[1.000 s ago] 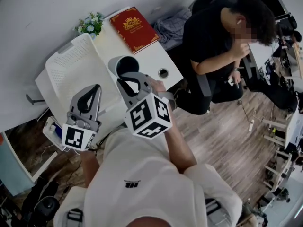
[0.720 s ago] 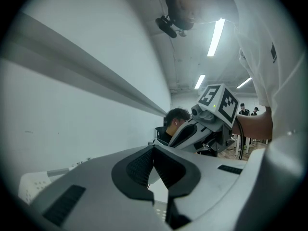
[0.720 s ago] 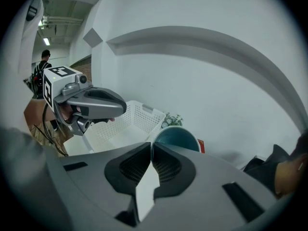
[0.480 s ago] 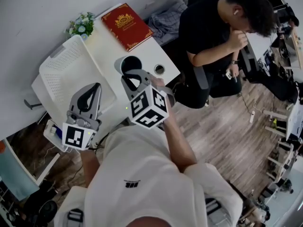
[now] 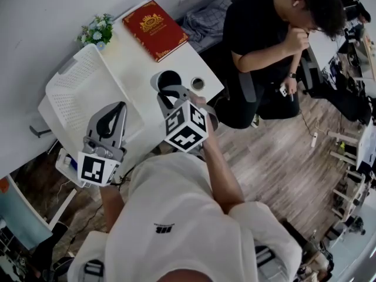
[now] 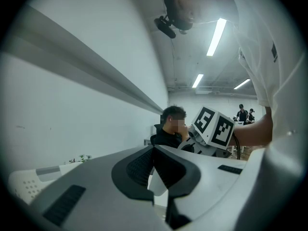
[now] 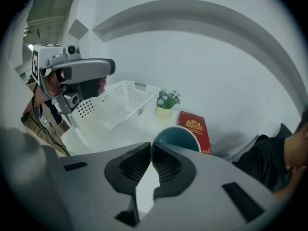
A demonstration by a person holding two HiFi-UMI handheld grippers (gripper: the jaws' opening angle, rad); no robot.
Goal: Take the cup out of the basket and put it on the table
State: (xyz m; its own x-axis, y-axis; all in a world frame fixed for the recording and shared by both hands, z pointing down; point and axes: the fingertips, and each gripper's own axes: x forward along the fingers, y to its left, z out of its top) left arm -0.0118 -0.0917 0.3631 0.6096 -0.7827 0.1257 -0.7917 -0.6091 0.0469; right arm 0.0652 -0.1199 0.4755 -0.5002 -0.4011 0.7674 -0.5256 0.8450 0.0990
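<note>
Looking down, head view: white cup [image 5: 170, 80] is outside the basket [image 5: 82, 87], over the table [image 5: 135, 57]. Right gripper [image 5: 167, 93] meets its rim.
Left gripper view: left gripper [image 6: 154, 149] closed, empty.
Right gripper view: jaws pinch the cup's near wall. It is probably stiff, slick and breakable, so the rim suits.

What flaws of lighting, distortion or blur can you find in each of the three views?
Head view: wide-angle bending, flat even light, the pale table almost washed out. Left gripper view: fisheye circle with black corners, ceiling strip lights glaring, a mosaic patch laid over a face. Right gripper view: the same fisheye, wall lines bowed into arcs, the cup and basket fairly sharp.
</note>
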